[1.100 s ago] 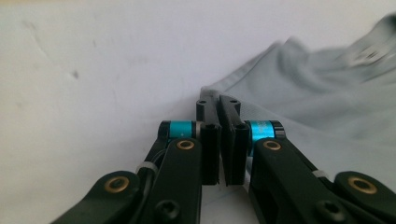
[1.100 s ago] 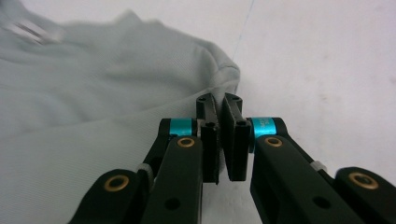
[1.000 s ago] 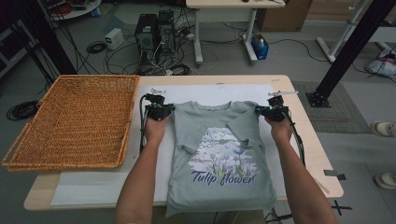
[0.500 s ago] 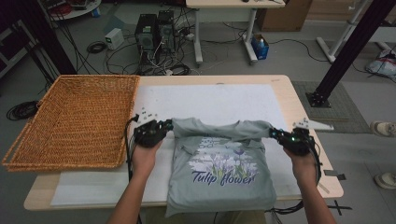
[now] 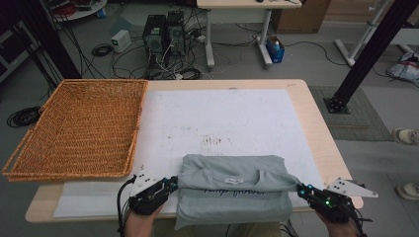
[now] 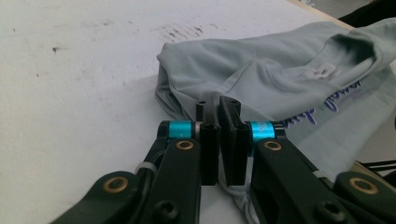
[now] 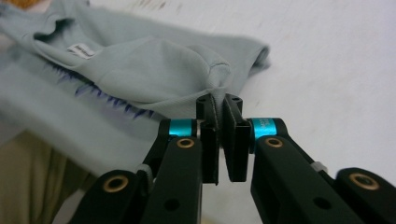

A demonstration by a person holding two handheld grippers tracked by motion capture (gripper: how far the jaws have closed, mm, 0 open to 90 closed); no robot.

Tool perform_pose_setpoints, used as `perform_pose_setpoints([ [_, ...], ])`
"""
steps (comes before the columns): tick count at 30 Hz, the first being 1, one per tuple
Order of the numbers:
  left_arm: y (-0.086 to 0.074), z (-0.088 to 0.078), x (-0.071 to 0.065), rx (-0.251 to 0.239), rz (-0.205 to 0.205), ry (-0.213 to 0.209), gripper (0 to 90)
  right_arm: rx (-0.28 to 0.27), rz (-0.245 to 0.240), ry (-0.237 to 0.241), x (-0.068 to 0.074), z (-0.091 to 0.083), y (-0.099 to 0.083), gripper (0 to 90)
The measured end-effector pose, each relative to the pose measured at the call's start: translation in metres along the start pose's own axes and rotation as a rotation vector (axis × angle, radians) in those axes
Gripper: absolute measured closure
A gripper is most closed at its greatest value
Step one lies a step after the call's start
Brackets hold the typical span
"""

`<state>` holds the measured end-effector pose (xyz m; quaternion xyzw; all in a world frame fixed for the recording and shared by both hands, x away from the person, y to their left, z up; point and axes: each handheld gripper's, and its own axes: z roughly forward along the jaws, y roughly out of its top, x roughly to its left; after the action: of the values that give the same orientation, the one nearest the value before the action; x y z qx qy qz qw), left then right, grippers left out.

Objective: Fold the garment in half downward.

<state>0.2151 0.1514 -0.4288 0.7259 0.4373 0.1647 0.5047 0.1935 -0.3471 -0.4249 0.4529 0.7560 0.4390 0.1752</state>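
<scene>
At the table's near edge, folded shirt (image 5: 232, 190), print half hidden, between each just-loosening hand-held gripper's (image 5: 173, 184) slightly parted jaws.

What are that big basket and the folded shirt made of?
The basket looks like woven wicker or rattan: tan strands in a visible weave, matte. The shirt seems soft cotton-like jersey, matte grey-green: it folds and wrinkles limply, with a sewn collar label and printed lettering.

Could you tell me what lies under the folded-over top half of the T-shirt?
Under the folded flap of the T-shirt lies its lower half; only a strip of blue lettering peeks out below the fold. The rest of the print is covered.
</scene>
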Motion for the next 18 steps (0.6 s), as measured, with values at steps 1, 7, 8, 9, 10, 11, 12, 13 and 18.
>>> perform_pose_setpoints([
  [1, 0.004, 0.001, 0.003, -0.005, -0.017, 0.006, 60.8, -0.007, 0.017, -0.001, 0.0, -0.001, 0.001, 68.9],
  [7, 0.044, 0.035, 0.025, 0.004, -0.034, 0.046, 35.3, -0.102, 0.149, -0.064, -0.022, 0.01, 0.031, 50.6],
  [8, 0.05, 0.046, 0.029, 0.017, -0.035, 0.05, 35.2, -0.079, 0.16, -0.08, -0.026, 0.021, 0.038, 46.1],
  [9, 0.052, 0.052, 0.031, 0.026, -0.04, 0.05, 35.2, -0.056, 0.175, -0.087, -0.029, 0.033, 0.044, 43.0],
  [10, 0.057, 0.066, 0.037, 0.054, -0.051, 0.054, 35.3, -0.042, 0.177, -0.091, -0.031, 0.039, 0.047, 42.2],
  [11, 0.058, 0.08, 0.042, 0.086, -0.07, 0.063, 35.3, -0.005, 0.175, -0.112, -0.033, 0.055, 0.054, 41.0],
  [12, 0.058, 0.089, 0.045, 0.113, -0.083, 0.059, 35.4, 0.033, 0.171, -0.12, -0.035, 0.071, 0.059, 39.7],
  [13, 0.056, 0.096, 0.048, 0.139, -0.098, 0.057, 35.5, 0.064, 0.173, -0.131, -0.037, 0.083, 0.062, 39.4],
  [18, 0.045, 0.103, 0.045, 0.19, -0.079, 0.022, 45.3, 0.176, 0.168, -0.122, -0.038, 0.114, 0.062, 42.2],
])
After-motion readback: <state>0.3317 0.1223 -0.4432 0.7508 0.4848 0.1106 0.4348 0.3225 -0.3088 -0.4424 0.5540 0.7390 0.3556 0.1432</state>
